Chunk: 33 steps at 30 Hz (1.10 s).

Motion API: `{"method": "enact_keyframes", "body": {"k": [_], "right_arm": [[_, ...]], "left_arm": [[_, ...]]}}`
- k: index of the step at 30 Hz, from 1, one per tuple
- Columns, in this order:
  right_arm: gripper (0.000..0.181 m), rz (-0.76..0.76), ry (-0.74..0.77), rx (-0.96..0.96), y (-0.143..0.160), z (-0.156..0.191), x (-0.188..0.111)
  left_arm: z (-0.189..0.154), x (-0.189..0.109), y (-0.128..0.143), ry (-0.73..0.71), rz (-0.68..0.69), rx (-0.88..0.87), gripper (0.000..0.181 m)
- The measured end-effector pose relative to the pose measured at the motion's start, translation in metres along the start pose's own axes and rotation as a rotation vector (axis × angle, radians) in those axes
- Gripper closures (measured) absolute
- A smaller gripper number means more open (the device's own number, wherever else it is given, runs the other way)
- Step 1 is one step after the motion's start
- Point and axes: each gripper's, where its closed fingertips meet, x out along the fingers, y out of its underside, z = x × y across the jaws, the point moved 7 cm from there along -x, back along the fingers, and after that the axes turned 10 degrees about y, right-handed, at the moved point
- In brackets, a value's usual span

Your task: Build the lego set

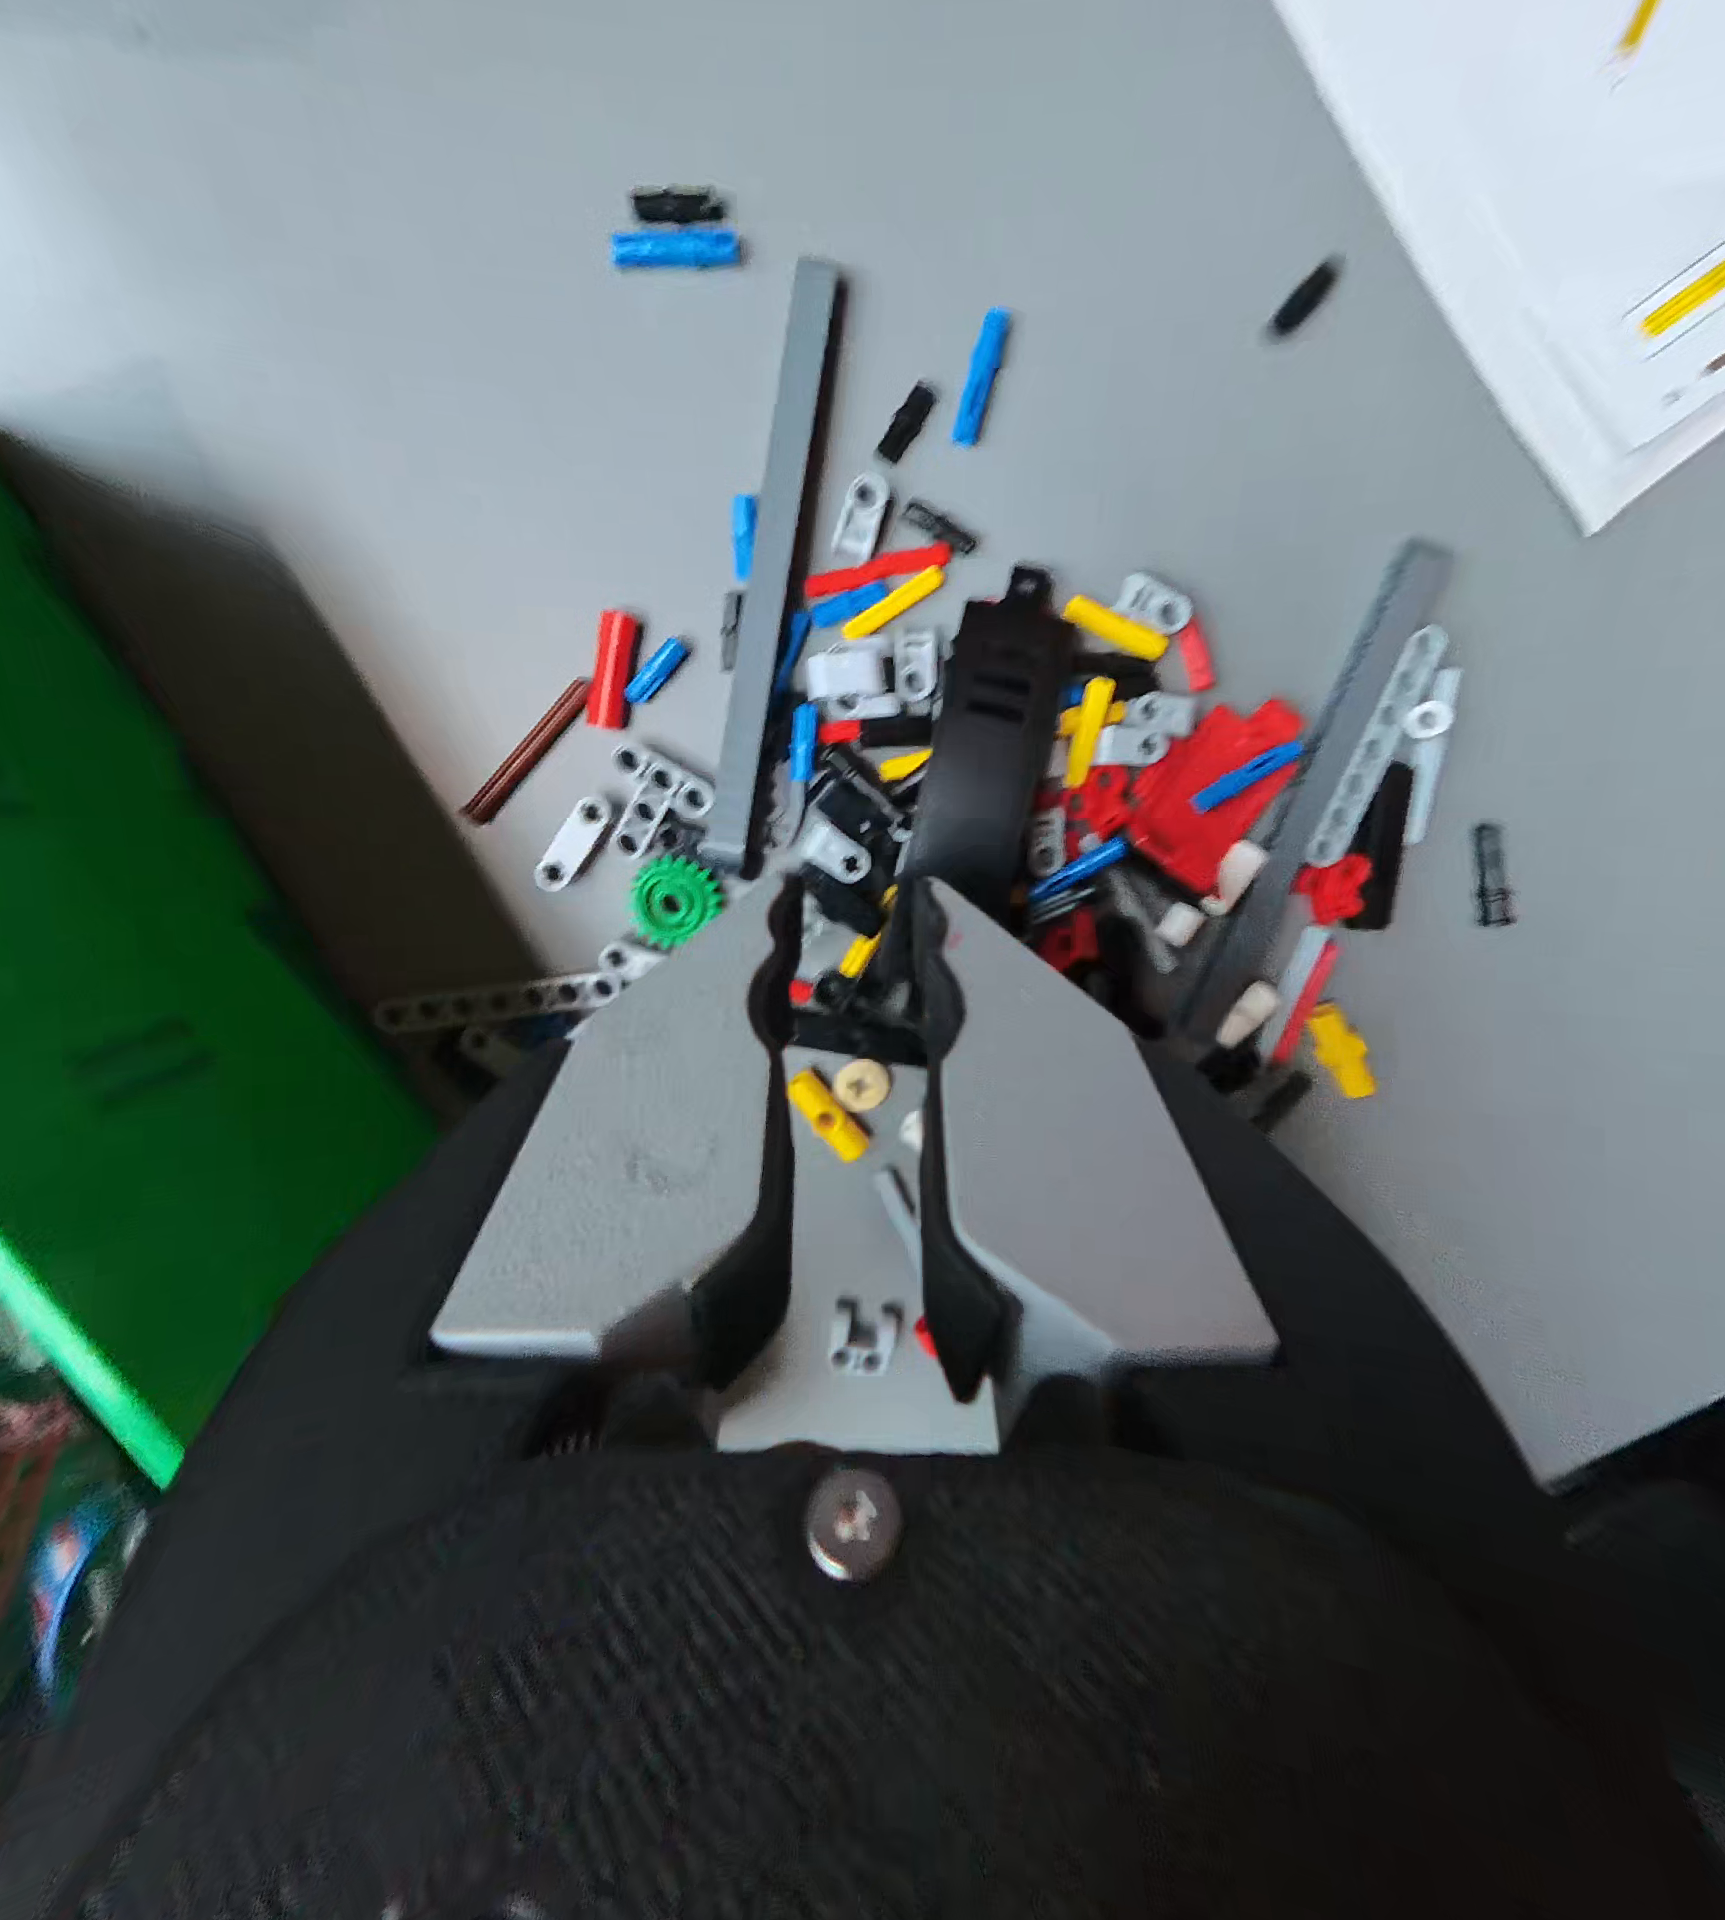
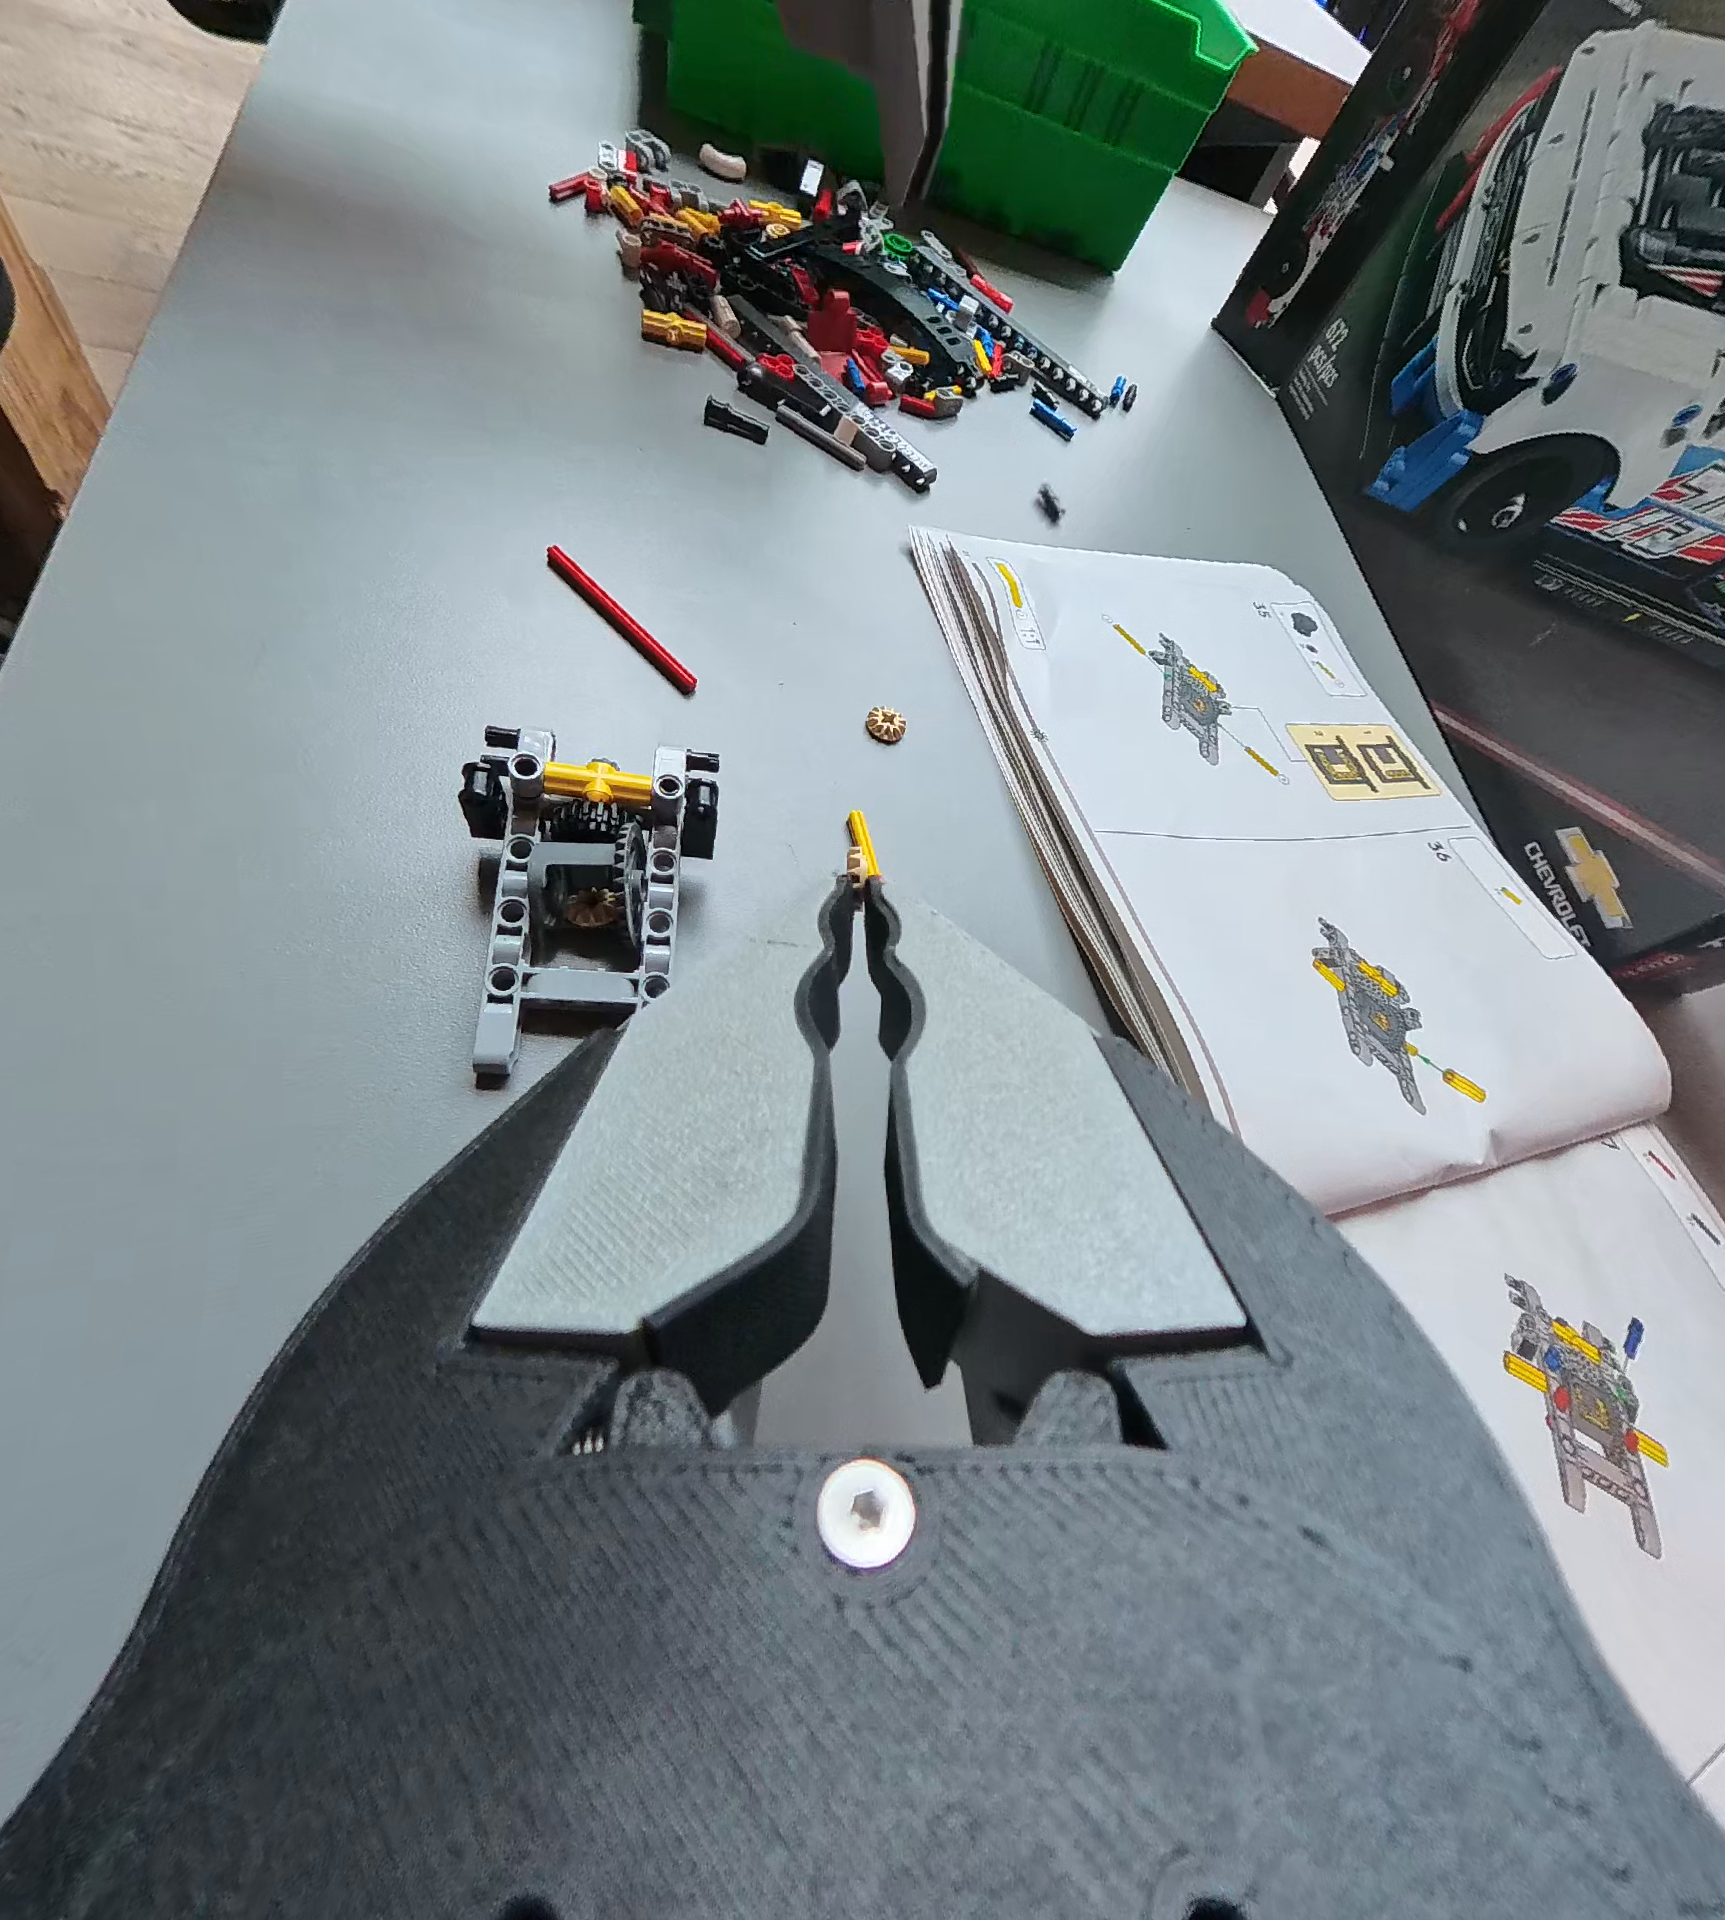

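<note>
Right gripper (image 2: 859,891) is pinched on a yellow axle (image 2: 860,840) with a tan piece, above the table (image 2: 318,623), right of the frame (image 2: 583,883). Left gripper (image 1: 853,940) hangs narrowly parted over the pile (image 1: 993,748).

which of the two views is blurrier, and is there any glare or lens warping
The left wrist view is blurrier: the loose parts pile and green bin smear, as from motion. The right wrist view is sharp on the grey frame assembly and instruction booklet; its table edges bow from the wide lens, with soft sheen up top.
</note>
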Motion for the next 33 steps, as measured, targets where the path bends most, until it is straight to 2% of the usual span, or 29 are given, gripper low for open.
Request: {"method": "enact_keyframes", "body": {"k": [6, 9, 13, 17, 21, 24, 27, 33], "right_arm": [[0.181, 0.002, -0.004, -0.002, 0.0, 0.001, 0.001], [0.181, 0.002, -0.007, 0.0, 0.0, 0.001, 0.001], [0.181, 0.005, -0.004, -0.002, 0.001, 0.001, 0.001], [0.181, -0.004, 0.003, 0.003, -0.001, 0.0, -0.001], [0.181, -0.002, -0.004, 0.0, -0.001, 0.001, 0.0], [0.181, 0.0, 0.002, -0.01, -0.001, 0.001, 0.0], [0.181, -0.006, 0.004, -0.002, -0.001, 0.0, -0.001], [0.181, 0.0, -0.001, -0.003, 0.0, 0.0, 0.0]], "left_arm": [[0.008, 0.01, 0.036, 0.002, 0.212, -0.104, 0.162], [0.004, 0.012, 0.04, 0.015, 0.201, -0.069, 0.173], [-0.001, 0.013, 0.038, 0.119, 0.166, -0.07, 0.173], [0.005, 0.003, 0.043, 0.077, 0.168, -0.063, 0.171], [0.001, 0.01, 0.046, 0.087, 0.206, -0.052, 0.17], [0.0, 0.015, 0.046, 0.059, 0.232, -0.032, 0.179], [-0.012, 0.019, 0.037, 0.155, 0.202, -0.041, 0.18], [-0.008, 0.004, 0.022, 0.045, 0.175, 0.017, 0.171]]}}
